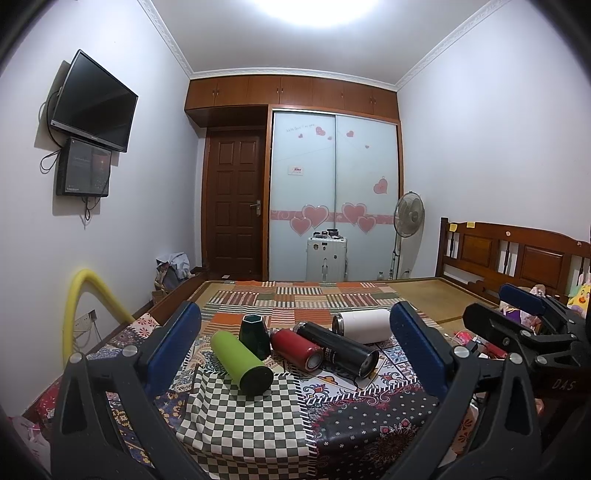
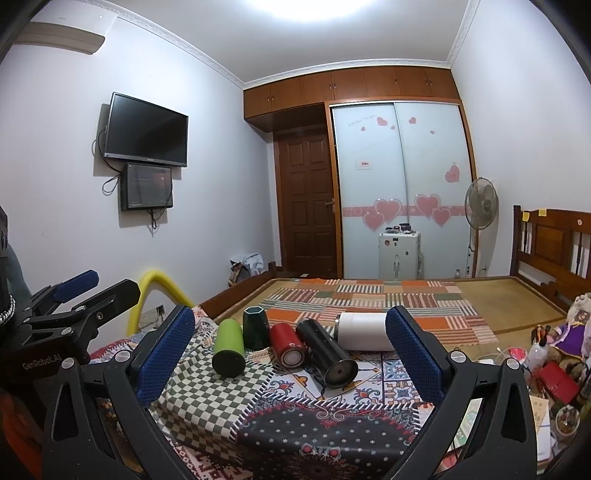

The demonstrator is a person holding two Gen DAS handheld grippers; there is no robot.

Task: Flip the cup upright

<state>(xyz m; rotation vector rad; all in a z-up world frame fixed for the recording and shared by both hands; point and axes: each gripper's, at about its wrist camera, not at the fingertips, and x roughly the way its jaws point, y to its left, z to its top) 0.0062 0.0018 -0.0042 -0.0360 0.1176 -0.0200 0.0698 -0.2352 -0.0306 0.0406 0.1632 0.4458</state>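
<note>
The room is lit evenly by a blown-out ceiling light [image 1: 317,11]; edges are bowed and darkly vignetted; focus is kept sharp.

Five cups crowd together: green cup [image 1: 241,361] touches dark cup [image 1: 255,335]; patchwork cloth [image 1: 243,417] before them lies bare.

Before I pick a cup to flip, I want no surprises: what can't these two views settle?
- Dark green faceted cup: its base is hidden by the lime green cylinder bottle in both views.
- White cylinder cup: its right end sits behind the right hand-held gripper finger.
- Black bottle: label print too small to read.
</note>
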